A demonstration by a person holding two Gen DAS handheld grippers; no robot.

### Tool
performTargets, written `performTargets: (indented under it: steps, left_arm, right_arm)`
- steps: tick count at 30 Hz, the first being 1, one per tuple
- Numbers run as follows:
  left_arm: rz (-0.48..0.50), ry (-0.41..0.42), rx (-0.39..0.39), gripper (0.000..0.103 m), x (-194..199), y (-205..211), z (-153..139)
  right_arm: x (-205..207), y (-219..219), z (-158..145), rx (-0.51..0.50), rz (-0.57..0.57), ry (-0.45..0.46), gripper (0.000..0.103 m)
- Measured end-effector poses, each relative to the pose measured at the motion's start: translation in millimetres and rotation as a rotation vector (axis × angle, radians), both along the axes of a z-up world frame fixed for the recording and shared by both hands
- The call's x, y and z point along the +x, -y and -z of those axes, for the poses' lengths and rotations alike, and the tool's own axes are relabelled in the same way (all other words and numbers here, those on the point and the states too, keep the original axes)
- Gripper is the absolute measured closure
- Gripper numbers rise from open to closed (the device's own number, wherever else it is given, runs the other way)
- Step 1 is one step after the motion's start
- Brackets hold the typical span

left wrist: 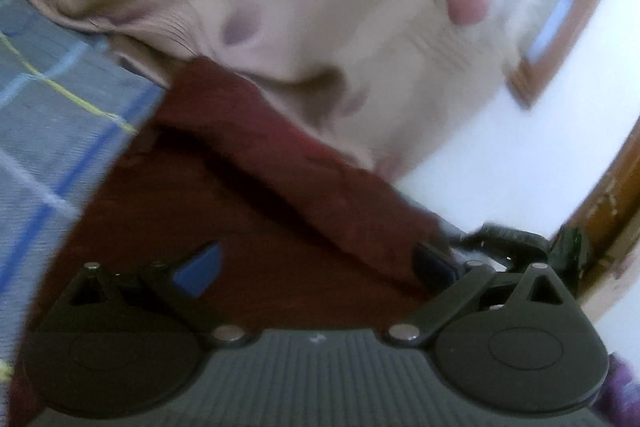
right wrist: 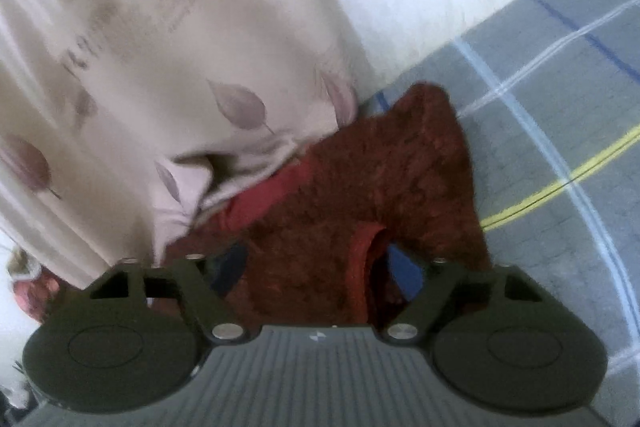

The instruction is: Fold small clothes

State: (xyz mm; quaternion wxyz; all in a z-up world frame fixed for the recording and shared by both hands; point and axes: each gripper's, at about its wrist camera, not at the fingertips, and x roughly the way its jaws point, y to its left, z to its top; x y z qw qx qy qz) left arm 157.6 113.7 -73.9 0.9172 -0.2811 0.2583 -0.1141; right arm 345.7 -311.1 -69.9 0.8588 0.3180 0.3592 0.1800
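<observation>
Maroon fuzzy knit garment [right wrist: 360, 195] lies between both grippers' spread fingers, apparently ungripped; floral beige cloth [right wrist: 168, 67] overlapping it could snag

The small dark-red fuzzy knit garment [right wrist: 360, 183] lies on a grey bedsheet with blue, white and yellow check lines [right wrist: 560, 147]. It is partly folded and rumpled. One pointed corner extends away from the right wrist camera. A smoother, brighter red ribbed band [right wrist: 360, 267] borders an opening at the near edge. The far side of the garment [left wrist: 248, 187] touches a beige leaf-print fabric [left wrist: 280, 7]; which overlaps cannot be determined.
</observation>
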Motion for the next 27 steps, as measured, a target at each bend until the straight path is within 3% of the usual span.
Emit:
performTargets:
  steps: [1,2,4,7,11,14,16,21,27]
  left_arm:
    - [-0.016,-0.001,0.02,0.0,-3.0,-2.5,3.5]
    - [-0.025,-0.006,0.028,0.0,-4.9,-4.7,6.6]
    - [-0.024,-0.005,0.023,0.0,-8.2,-8.7,13.7]
    - [-0.015,0.009,0.041,0.0,-8.7,-6.4,17.4]
    - [-0.004,0.008,0.043,0.0,-6.2,-2.7,19.2]
    - [-0.006,0.008,0.025,0.0,-6.6,-5.0,21.6]
    - [-0.008,0.006,0.014,0.0,-6.3,-6.5,23.0]
    - [-0.007,0.002,0.023,0.0,-5.5,-4.3,23.4]
    - [-0.006,-0.004,0.034,0.0,-4.5,-2.6,23.2]
  right_arm:
    - [2.9,-4.6,2.6,-0.02,-0.011,-0.015,0.063]
    - [7.2,-10.2,5.8,-0.04,-0.029,-0.035,0.087]
    - [10.9,-19.6,8.0,-0.07,-0.052,-0.053,0.087]
    - [3.8,-29.4,-11.4,-0.151,-0.058,0.061,0.088]
    - [3.7,-25.0,-52.1,-0.142,-0.067,0.219,0.088]
    - [13.0,-17.1,-66.4,-0.186,-0.051,0.264,0.088]
    - [22.4,-8.6,-61.6,-0.205,-0.029,0.249,0.088]
    - [35.7,-0.3,-14.2,-0.232,-0.027,0.127,0.088]
    - [36.4,6.3,20.9,-0.187,0.019,0.055,0.084]
